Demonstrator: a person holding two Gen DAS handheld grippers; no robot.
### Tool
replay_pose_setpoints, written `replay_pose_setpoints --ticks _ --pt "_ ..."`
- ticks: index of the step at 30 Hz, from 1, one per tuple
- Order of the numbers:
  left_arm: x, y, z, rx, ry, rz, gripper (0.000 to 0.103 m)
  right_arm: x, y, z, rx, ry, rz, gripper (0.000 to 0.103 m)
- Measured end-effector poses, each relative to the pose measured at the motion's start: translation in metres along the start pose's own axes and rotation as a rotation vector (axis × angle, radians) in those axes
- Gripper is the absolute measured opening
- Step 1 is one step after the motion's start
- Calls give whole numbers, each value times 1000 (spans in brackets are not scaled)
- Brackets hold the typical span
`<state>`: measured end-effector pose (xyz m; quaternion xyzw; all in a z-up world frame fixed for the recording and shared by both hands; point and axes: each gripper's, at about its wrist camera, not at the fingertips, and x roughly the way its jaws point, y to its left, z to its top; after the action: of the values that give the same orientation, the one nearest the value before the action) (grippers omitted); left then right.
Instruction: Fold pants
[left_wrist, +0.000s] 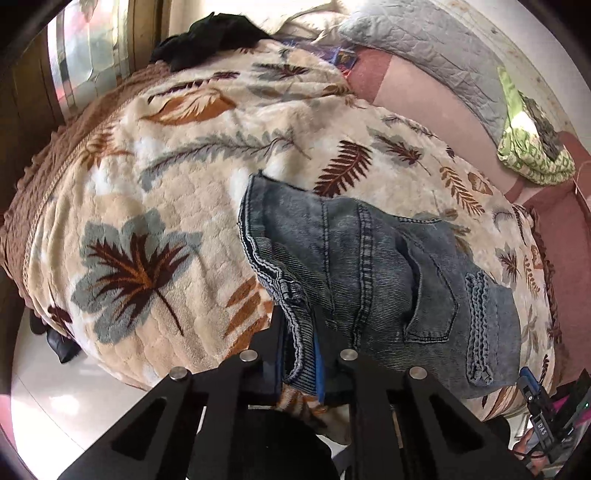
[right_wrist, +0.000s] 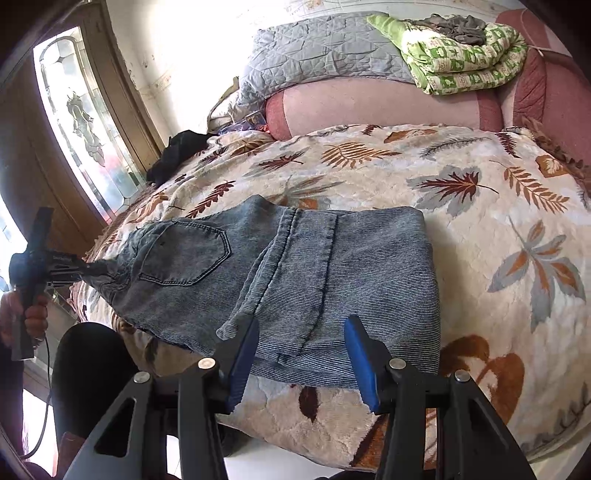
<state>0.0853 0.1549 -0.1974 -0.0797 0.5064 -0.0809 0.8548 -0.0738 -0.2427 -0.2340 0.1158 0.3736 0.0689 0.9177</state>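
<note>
Denim pants (right_wrist: 295, 273), one pair: left tool (left_wrist: 301, 354) pinches seemingly the waistband, right tool (right_wrist: 299, 365) gapes empty.

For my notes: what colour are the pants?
Faded blue denim pants, best seen in the right wrist view.

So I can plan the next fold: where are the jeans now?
The jeans lie on the leaf-print blanket near the bed's front edge; the left gripper pinches their waist end, and the right gripper hovers open over the folded legs.

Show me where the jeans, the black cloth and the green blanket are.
jeans (right_wrist: 332, 266): right wrist view, middle of the folded leg.
black cloth (left_wrist: 210, 37): left wrist view, middle of the heap.
green blanket (right_wrist: 465, 59): right wrist view, its patterned top.
</note>
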Motion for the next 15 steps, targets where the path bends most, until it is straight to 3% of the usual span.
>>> replay_pose_setpoints --ticks 8,15 --pt "-46 -73 8 180 -112 -19 12 -3 -15 -1 56 -17 9 52" --pt "-70 -166 5 352 -145 -98 12 -1 -36 -6 130 -29 15 52"
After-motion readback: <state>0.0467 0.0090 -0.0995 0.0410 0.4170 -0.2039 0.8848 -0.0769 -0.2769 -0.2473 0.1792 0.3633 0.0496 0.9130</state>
